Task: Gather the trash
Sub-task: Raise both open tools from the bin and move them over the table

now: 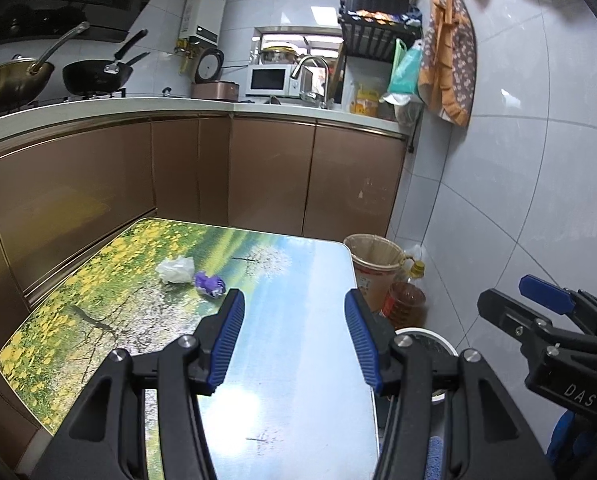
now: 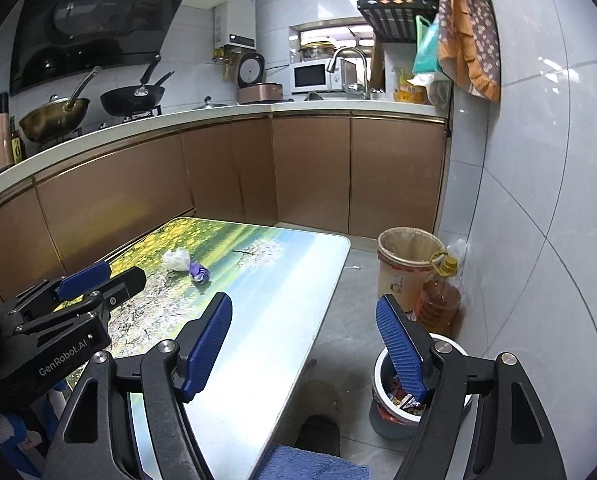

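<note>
A crumpled white tissue [image 1: 175,270] [image 2: 176,259] and a crumpled purple wrapper [image 1: 209,284] [image 2: 199,272] lie side by side on the far left part of a small table with a landscape print [image 1: 298,344] [image 2: 266,300]. My left gripper [image 1: 294,304] is open and empty above the table, short of the trash. My right gripper [image 2: 304,308] is open and empty over the table's right edge. A grey and white bin [image 2: 398,396] holding wrappers stands on the floor to the table's right, below the right gripper.
A tan lined wastebasket [image 2: 408,256] [image 1: 374,256] and an oil bottle [image 2: 438,300] stand by the tiled wall right of the table. Brown kitchen cabinets [image 1: 258,176] run behind the table. A blue cloth [image 2: 310,464] lies at the bottom.
</note>
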